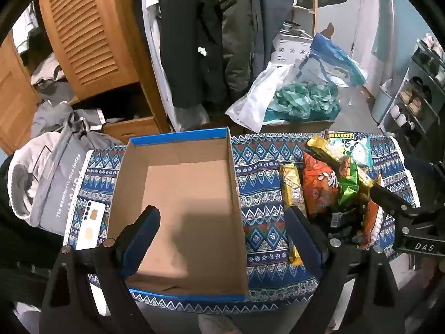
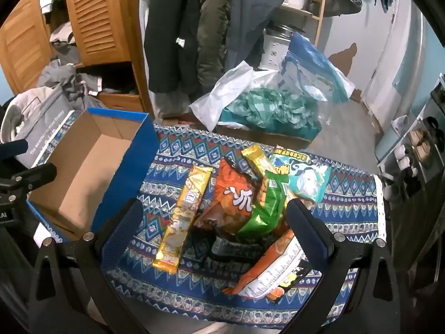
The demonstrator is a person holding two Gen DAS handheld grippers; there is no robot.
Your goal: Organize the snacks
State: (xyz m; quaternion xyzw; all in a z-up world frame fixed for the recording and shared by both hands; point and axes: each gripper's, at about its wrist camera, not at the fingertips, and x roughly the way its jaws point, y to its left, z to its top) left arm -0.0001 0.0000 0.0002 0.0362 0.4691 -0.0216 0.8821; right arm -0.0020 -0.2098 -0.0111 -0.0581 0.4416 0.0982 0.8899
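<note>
An empty cardboard box [image 1: 183, 203] with blue outer walls sits on the patterned cloth; the same box [image 2: 83, 178] shows at the left of the right wrist view. My left gripper [image 1: 222, 220] hovers open above its right wall, holding nothing. Right of the box lies a heap of snack packs: a long gold bar [image 2: 185, 217], an orange bag [image 2: 230, 197], a green bag [image 2: 267, 208], a pale teal pack [image 2: 306, 178] and an orange-and-white pack [image 2: 272, 275]. My right gripper [image 2: 214, 217] hangs open over the heap, its jaws spread wide and touching nothing.
A blue patterned cloth [image 2: 347, 208] covers the small table. A white phone [image 1: 90, 228] lies left of the box beside a grey bag [image 1: 52, 183]. Behind the table are hanging coats, a wooden wardrobe [image 1: 91, 33], plastic bags on a carton [image 2: 267, 111] and a shoe rack [image 1: 420, 89].
</note>
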